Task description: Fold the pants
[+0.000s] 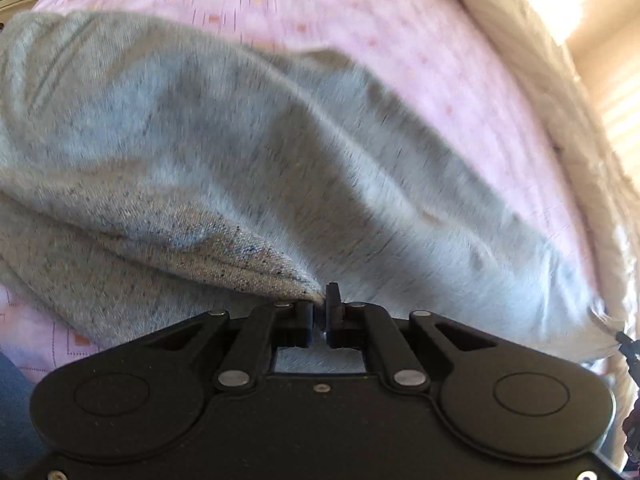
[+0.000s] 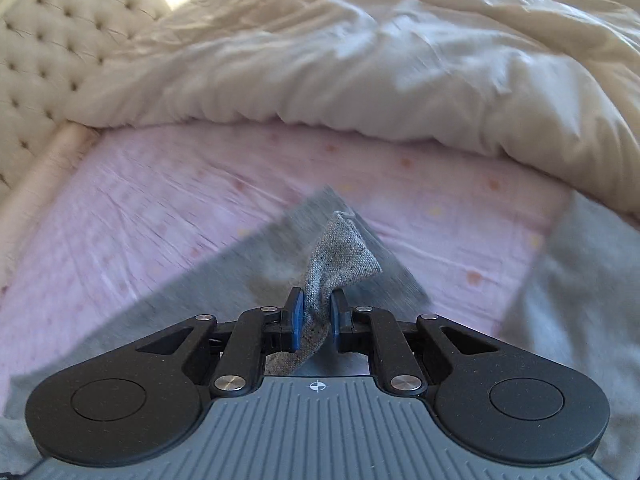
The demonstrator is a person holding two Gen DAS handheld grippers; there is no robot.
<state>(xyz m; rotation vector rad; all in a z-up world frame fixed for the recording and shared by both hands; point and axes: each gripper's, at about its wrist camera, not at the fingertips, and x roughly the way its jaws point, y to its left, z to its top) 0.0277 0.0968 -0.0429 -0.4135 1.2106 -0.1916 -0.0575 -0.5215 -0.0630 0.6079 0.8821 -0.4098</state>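
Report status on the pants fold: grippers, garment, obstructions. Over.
Left gripper shut on grey pants. Right gripper shut on pants corner. Pants partly lifted off pink sheet. White duvet bunched beyond, not touching.

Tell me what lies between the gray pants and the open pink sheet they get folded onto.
Nothing visible does. Both the left claw and the right claw already pinch the gray pants. The pink sheet ahead shows bare; the cream duvet sits bunched beyond its far edge.
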